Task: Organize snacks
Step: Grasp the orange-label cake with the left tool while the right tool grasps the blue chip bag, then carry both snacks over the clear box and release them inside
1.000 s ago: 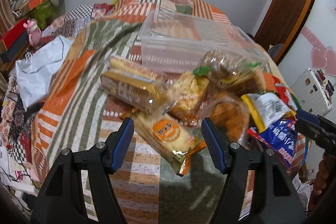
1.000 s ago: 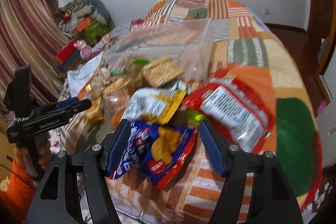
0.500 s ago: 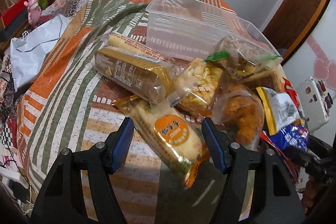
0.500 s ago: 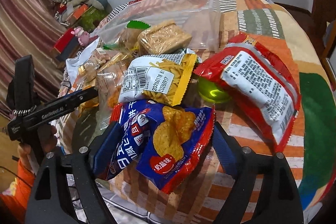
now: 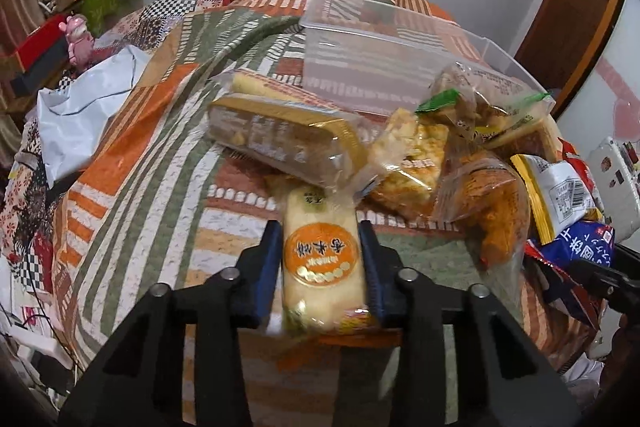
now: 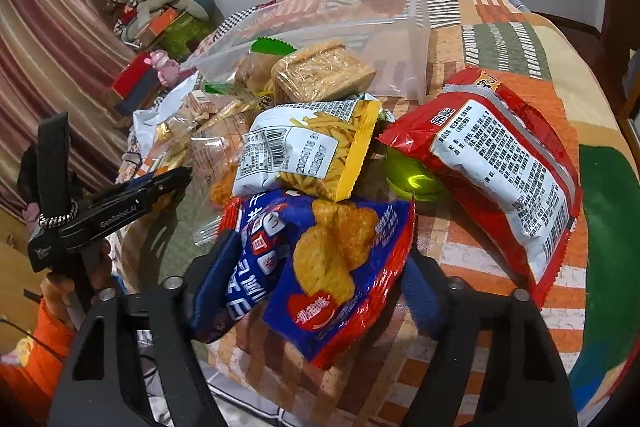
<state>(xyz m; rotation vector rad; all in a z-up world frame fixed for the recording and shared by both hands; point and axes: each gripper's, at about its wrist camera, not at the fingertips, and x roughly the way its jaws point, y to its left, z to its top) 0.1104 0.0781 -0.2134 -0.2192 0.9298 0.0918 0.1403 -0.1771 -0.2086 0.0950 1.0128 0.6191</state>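
Note:
My left gripper [image 5: 320,251] is shut on a pale cake pack with a round orange label [image 5: 322,259], at the near edge of a snack pile. My right gripper [image 6: 316,267] is closed on a blue crisp bag [image 6: 320,267], which buckles between the fingers. A clear plastic bin [image 5: 392,63] stands empty behind the pile; it also shows in the right wrist view [image 6: 360,23]. Around lie a long brown cake pack [image 5: 280,139], a yellow-edged fries bag [image 6: 308,151] and a red bag [image 6: 504,163].
The snacks lie on a striped patchwork cover [image 5: 140,167]. A white plastic bag [image 5: 80,115] lies at the left. Clutter and boxes [image 5: 60,7] are stacked beyond it. A green lid [image 6: 412,179] sits under the red bag. The left gripper's body [image 6: 100,215] shows in the right wrist view.
My left gripper has closed on the orange-label cake pack, which now lies straight between the fingers. My right gripper has closed in on the blue crisp bag and crumpled it.

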